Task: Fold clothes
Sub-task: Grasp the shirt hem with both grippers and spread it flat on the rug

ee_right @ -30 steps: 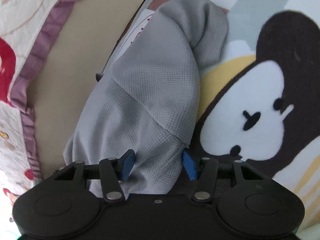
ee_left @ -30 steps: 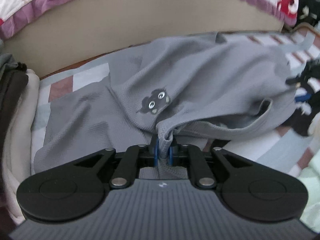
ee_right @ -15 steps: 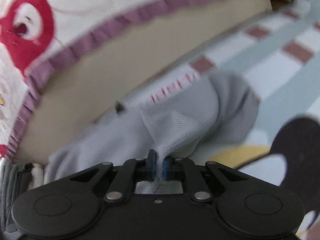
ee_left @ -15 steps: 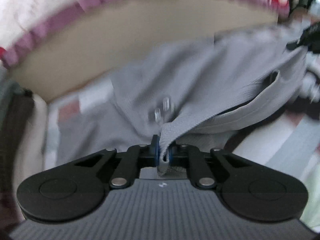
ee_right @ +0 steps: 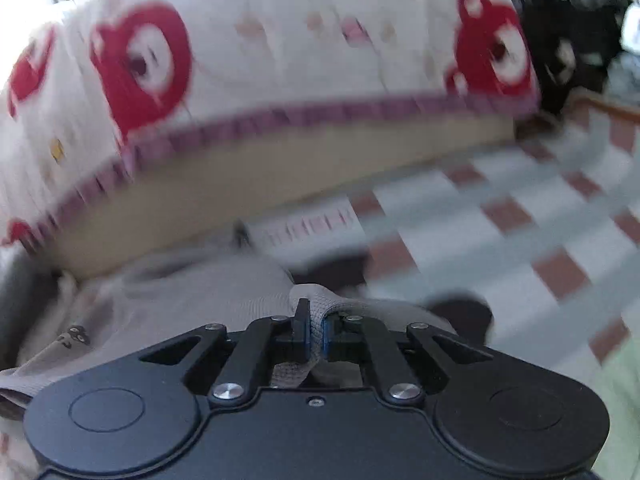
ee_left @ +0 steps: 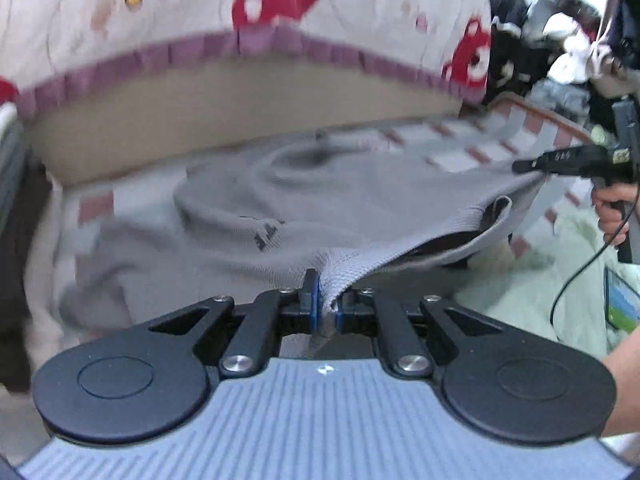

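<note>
Both grippers, left and right, have their fingers closed on the grey shirt, stretched between them above the checked mat.

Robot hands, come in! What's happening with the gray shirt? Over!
Left gripper shut on gray shirt. Right gripper shut on it too. Shirt lifted, stretched between both. Nothing blocking.

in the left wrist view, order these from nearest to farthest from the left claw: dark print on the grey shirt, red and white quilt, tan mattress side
1. Dark print on the grey shirt, just ahead of the left claw, slightly left.
2. Tan mattress side, beyond the shirt, across the middle.
3. Red and white quilt, on top of it, along the top.
</note>
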Available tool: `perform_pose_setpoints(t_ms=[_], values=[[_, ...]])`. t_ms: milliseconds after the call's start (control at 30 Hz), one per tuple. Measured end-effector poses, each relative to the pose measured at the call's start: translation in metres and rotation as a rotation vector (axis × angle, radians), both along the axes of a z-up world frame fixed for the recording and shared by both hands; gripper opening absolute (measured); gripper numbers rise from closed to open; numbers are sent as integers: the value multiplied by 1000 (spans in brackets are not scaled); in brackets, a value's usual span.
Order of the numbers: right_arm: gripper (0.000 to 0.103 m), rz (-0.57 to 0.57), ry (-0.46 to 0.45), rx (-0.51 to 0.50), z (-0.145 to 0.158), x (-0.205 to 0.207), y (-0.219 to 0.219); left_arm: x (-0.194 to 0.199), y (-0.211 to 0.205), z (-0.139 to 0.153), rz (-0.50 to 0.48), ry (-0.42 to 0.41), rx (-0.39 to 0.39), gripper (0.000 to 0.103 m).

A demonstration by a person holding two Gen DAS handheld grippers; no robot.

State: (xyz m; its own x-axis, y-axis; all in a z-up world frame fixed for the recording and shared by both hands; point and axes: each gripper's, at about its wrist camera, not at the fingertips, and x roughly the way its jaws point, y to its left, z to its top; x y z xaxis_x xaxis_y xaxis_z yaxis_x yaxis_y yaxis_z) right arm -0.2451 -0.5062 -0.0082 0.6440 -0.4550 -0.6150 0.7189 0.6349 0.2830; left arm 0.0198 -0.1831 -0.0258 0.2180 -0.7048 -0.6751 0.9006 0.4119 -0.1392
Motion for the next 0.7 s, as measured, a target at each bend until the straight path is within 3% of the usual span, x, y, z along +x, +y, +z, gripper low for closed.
perform_pose_setpoints(t_ms=[67, 167, 233, 300, 400, 467, 600, 700], values=[[6, 2, 6, -6, 2, -5, 3, -8, 8, 5, 1, 18, -5, 7], [6, 63, 31, -160, 39, -10, 16, -17, 21, 21, -12, 96, -50, 7], [6, 105, 79, -255, 56, -16, 26, -20, 20, 16, -23, 157, -32, 7], [6, 127, 147, -246, 49, -17, 26, -26, 16, 2, -21, 208, 27, 7], [6, 138, 263, -108, 6, -20, 13, -36, 1, -33, -7, 237, 152, 8], [6, 105, 292, -21, -22, -21, 13, -40, -6, -50, 2, 237, 207, 7], [6, 152, 387, -55, -45, -8, 24, -40, -11, -61, 11, 257, 244, 7], [6, 145, 375, -60, -38, -12, 23, -40, -11, -54, 19, 262, 234, 8]])
